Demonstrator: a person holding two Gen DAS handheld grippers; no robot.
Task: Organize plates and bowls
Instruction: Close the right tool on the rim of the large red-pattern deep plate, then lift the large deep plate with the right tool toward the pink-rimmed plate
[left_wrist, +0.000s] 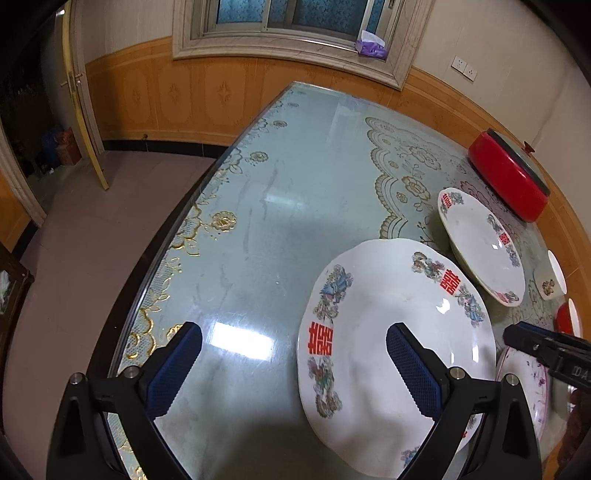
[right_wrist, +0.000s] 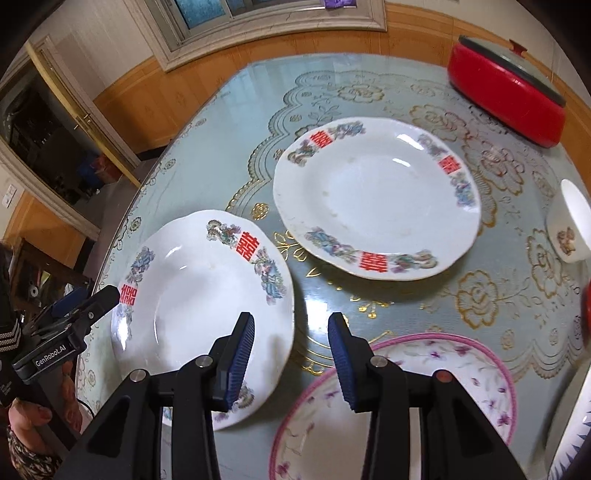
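A white plate with red characters and flower sprays (left_wrist: 373, 332) (right_wrist: 199, 291) lies near the table's front left. My left gripper (left_wrist: 295, 350) hovers above it, jaws wide open and nothing held; one finger is over the plate, the other over bare glass. A second matching plate (left_wrist: 480, 243) (right_wrist: 373, 199) sits farther back. A pink-rimmed plate with purple flowers (left_wrist: 524, 387) (right_wrist: 413, 384) lies nearest. My right gripper (right_wrist: 291, 350) is partly open above the gap between the near white plate and the pink-rimmed one, gripping nothing. It also shows in the left wrist view (left_wrist: 532, 341).
A red lidded pot (left_wrist: 509, 177) (right_wrist: 506, 99) stands at the back right. A small white bowl (left_wrist: 552, 280) (right_wrist: 569, 229) and a red bowl (left_wrist: 569, 317) sit at the right. The glass-topped round table (left_wrist: 280, 206) drops to the floor on the left. A person's hand holds the left gripper (right_wrist: 74, 317).
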